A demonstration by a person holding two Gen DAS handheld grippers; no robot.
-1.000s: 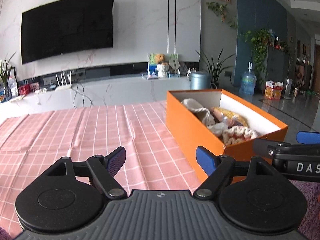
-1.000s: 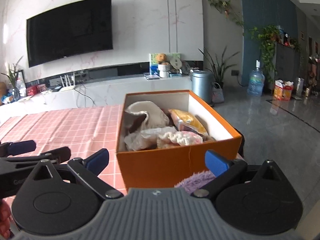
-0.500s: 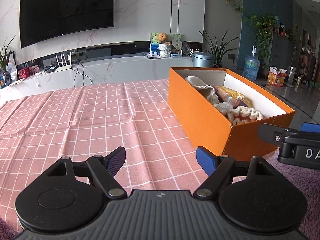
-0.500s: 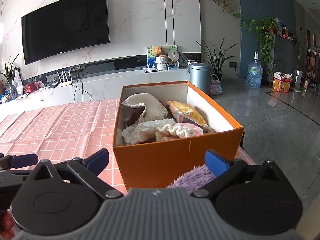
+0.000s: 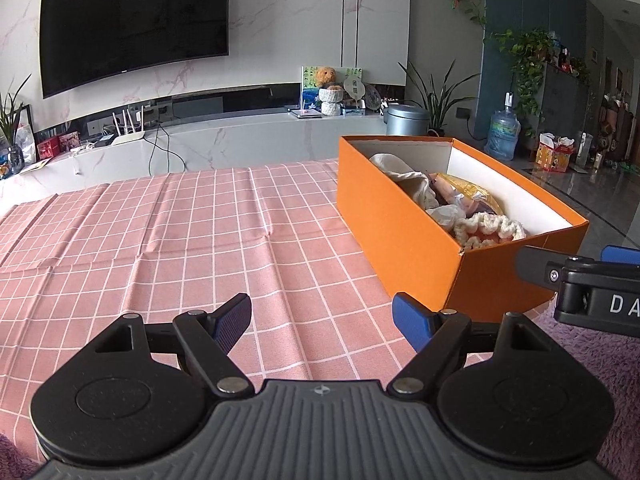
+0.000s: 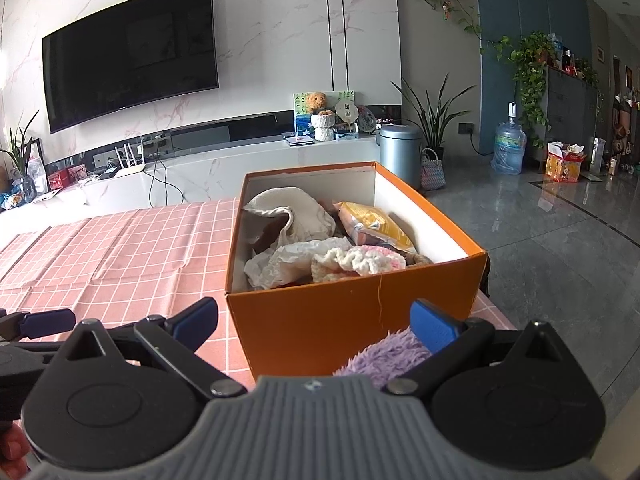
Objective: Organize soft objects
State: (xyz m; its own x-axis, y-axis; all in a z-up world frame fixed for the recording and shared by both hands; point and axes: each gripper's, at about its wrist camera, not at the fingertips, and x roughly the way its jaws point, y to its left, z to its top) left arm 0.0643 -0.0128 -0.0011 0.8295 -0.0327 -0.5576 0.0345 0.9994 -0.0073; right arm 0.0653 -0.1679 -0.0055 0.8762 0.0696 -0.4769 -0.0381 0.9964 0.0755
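Both pairs of jaws stand wide apart, gripping nothing: the left gripper [image 5: 322, 318] hovers over the pink checked tablecloth [image 5: 180, 232], the right gripper [image 6: 316, 318] faces the near end of the orange box [image 6: 340, 316]. A purple fluffy cloth [image 6: 384, 356] lies just beside its right finger (touching or not, unclear). Inside the box sit a cream knitted piece [image 6: 356, 260], a beige cloth [image 6: 288, 216] and a yellow packet [image 6: 372, 222]

Matt orange cardboard box [image 6: 320, 320] on creased pink checked tablecloth [image 5: 160, 240]; fluffy purple plush fabric [image 6: 384, 356] alongside.
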